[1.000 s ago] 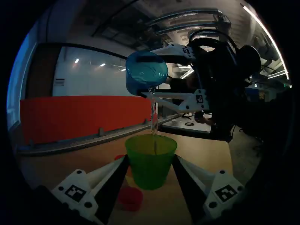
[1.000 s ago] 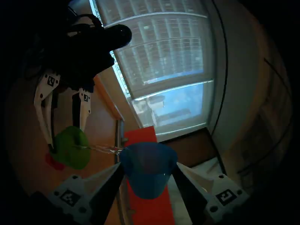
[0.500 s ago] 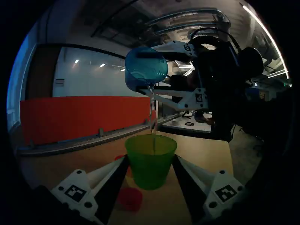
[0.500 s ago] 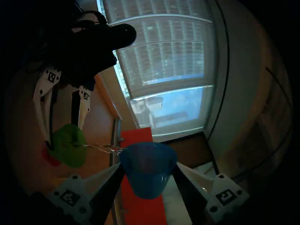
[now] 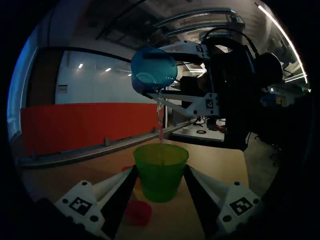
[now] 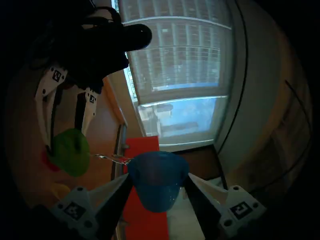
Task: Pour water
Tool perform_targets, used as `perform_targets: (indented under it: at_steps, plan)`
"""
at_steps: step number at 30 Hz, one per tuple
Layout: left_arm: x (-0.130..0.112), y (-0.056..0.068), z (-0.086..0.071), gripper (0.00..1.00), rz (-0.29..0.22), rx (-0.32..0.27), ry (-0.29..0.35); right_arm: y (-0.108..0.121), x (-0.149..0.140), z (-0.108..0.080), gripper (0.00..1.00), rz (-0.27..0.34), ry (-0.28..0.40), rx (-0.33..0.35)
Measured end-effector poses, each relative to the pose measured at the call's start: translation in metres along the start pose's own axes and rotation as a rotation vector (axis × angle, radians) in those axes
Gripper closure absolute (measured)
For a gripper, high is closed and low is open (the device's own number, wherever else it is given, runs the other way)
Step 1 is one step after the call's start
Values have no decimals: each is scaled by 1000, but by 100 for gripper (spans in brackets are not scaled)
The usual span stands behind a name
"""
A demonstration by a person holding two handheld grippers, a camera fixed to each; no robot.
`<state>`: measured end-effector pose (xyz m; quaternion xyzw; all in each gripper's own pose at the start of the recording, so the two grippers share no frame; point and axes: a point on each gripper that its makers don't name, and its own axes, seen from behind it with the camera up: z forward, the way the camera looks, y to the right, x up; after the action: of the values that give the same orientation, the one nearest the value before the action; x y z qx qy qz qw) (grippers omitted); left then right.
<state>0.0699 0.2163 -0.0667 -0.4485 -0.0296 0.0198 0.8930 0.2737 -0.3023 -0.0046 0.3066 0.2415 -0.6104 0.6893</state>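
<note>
A green cup (image 5: 161,172) stands upright on the wooden table, with my left gripper (image 5: 160,180) shut on its sides. Above it a blue cup (image 5: 153,70) is tipped over, held by my right gripper (image 5: 178,72), and a thin stream of water (image 5: 160,120) falls from its rim into the green cup. In the right gripper view the blue cup (image 6: 157,184) sits between the two fingers of my right gripper (image 6: 158,188). From its rim the water (image 6: 110,159) runs toward the green cup (image 6: 71,152) clasped by my left gripper (image 6: 66,136).
A red lid-like disc (image 5: 138,210) and a yellow object (image 5: 138,194) lie on the wooden table (image 5: 216,160) by the green cup. An orange partition (image 5: 88,124) and a metal rail (image 5: 100,146) run along the far edge. A person in dark clothes (image 5: 248,92) stands behind the right gripper.
The blue cup has risen slightly and tipped further while the water keeps running. The green cup and left gripper have stayed in place.
</note>
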Motion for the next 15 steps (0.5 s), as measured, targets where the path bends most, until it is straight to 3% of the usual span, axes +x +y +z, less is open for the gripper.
perform_targets:
  at_steps: [15]
  plan:
    - [-2, -3, 2, 18, -8, 3, 2, 6, 5, 1, 12, -68, 5, -11]
